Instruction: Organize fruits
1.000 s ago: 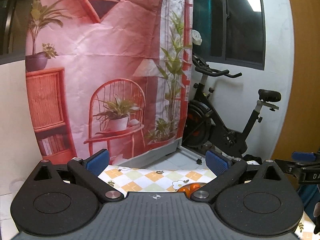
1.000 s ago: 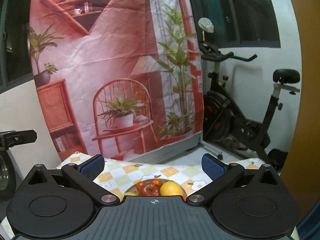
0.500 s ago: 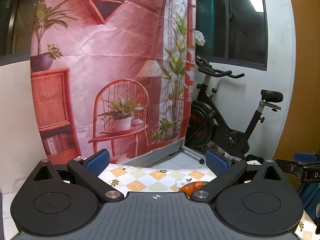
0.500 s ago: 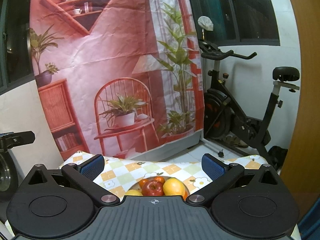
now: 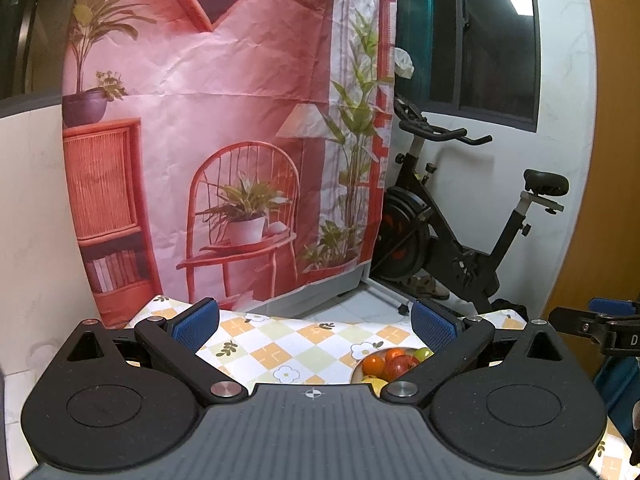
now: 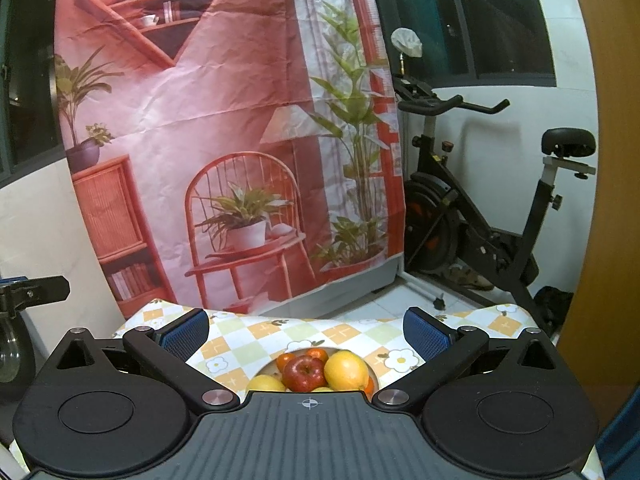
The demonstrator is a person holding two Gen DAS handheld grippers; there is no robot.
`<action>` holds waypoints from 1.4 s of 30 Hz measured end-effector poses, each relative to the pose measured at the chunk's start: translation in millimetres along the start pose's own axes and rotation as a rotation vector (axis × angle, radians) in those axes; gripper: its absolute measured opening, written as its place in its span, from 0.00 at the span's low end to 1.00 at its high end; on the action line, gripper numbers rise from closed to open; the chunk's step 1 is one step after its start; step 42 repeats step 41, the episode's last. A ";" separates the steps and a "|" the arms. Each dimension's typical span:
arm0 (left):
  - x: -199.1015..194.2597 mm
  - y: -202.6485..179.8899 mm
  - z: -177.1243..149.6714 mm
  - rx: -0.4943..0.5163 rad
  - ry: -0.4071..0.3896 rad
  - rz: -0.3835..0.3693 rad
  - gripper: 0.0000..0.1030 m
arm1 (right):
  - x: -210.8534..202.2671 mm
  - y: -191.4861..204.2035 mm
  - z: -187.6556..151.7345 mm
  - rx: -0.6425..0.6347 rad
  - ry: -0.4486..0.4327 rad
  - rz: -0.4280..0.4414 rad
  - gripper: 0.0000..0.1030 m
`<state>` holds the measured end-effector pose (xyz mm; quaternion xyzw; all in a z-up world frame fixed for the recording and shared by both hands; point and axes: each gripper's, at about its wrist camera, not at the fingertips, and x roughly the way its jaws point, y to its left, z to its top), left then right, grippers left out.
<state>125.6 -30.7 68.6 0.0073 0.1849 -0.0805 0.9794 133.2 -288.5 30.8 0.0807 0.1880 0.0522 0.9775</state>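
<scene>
A bowl of fruit (image 6: 276, 364) sits on a checked tablecloth (image 6: 248, 340). In the right wrist view it holds a red apple (image 6: 304, 373), a large yellow-orange fruit (image 6: 346, 370), small oranges (image 6: 316, 353) and a yellow fruit (image 6: 266, 383). My right gripper (image 6: 306, 330) is open and empty, above and behind the bowl. In the left wrist view the bowl (image 5: 356, 370) lies low right, with an orange (image 5: 374, 364), a red apple (image 5: 401, 366) and a green fruit (image 5: 424, 354). My left gripper (image 5: 316, 322) is open and empty, left of the bowl.
A pink printed backdrop (image 5: 224, 128) hangs behind the table. An exercise bike (image 5: 460, 240) stands on the floor at the right. The right gripper's finger (image 5: 592, 322) shows at the left view's right edge; the left gripper's finger (image 6: 32, 292) shows at the right view's left edge.
Both cameras have tilted down and moved forward. More of the tablecloth and the fruit bowl shows in both views. Both grippers stay open.
</scene>
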 end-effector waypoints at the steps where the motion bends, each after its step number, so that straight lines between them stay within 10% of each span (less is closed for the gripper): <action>1: 0.5 0.2 0.5 0.000 0.002 0.001 1.00 | 0.0 0.1 -0.1 0.000 0.000 0.000 1.00; 42: 0.5 4.9 2.1 -0.008 0.015 0.019 1.00 | 0.6 -1.4 1.9 0.002 0.002 -0.001 1.00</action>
